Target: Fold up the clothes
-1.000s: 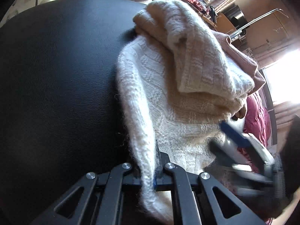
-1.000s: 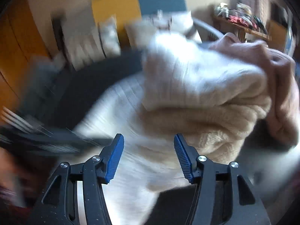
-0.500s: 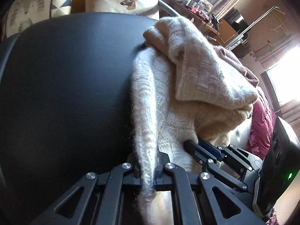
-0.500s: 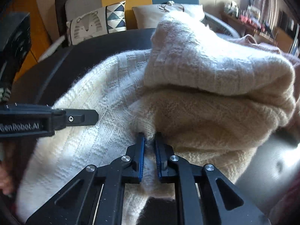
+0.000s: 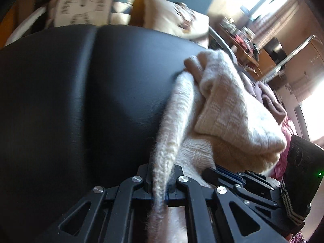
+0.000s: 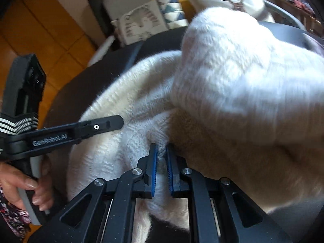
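Observation:
A cream knitted sweater lies bunched on a black padded surface. My left gripper is shut on the sweater's edge, and a taut strip of knit runs up from its jaws. In the right wrist view the same sweater fills the frame. My right gripper is shut on a fold of it, knit pinched between the blue pads. The left gripper reaches in from the left there, held by a hand. The right gripper's fingers show low right in the left wrist view.
A mauve garment and a dark pink one lie beyond the sweater. Patterned cushions lean against a yellow and blue sofa back behind the black surface. A cluttered shelf stands at the far right. The floor is orange wood.
My right gripper went from open above the sweater to shut on a fold of it. Both grippers have pulled back toward me, drawing the cream sweater along the black surface.

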`<state>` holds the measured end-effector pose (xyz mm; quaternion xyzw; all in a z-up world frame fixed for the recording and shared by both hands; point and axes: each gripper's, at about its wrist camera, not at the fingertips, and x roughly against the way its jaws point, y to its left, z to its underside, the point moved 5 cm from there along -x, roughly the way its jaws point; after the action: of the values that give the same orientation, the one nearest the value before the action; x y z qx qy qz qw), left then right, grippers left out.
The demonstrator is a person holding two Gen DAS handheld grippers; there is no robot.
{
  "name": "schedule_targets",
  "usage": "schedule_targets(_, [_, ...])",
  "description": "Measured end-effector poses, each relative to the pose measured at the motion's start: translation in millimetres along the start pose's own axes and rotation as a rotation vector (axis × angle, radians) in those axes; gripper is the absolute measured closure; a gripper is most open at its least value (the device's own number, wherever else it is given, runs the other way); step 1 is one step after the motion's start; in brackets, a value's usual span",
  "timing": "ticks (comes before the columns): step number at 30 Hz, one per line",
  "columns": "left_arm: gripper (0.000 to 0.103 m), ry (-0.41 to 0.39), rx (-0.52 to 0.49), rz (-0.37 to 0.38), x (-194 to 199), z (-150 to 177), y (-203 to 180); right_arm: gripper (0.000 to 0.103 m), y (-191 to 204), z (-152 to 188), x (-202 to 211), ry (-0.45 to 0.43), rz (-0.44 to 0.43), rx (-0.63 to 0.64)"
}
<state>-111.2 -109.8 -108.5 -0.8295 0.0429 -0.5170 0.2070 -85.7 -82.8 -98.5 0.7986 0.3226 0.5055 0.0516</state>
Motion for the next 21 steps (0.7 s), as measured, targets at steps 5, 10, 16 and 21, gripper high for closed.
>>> schedule_targets(5, [0.098, -0.057, 0.017, -0.060, 2, -34, 53, 0.094, 49, -3, -14, 0.015, -0.032, 0.075])
schedule_targets(10, [0.098, -0.081, 0.038, -0.102, 80, -6, 156, 0.094, 84, -5, -25, 0.019, -0.020, 0.134])
schedule_targets(16, [0.098, -0.105, 0.081, -0.137, 105, -4, 199, 0.094, 126, -18, -48, 0.021, -0.001, 0.177])
schedule_targets(21, [0.098, -0.126, 0.075, -0.195, 136, -11, 237, 0.094, 156, -38, -64, 0.001, -0.008, 0.215])
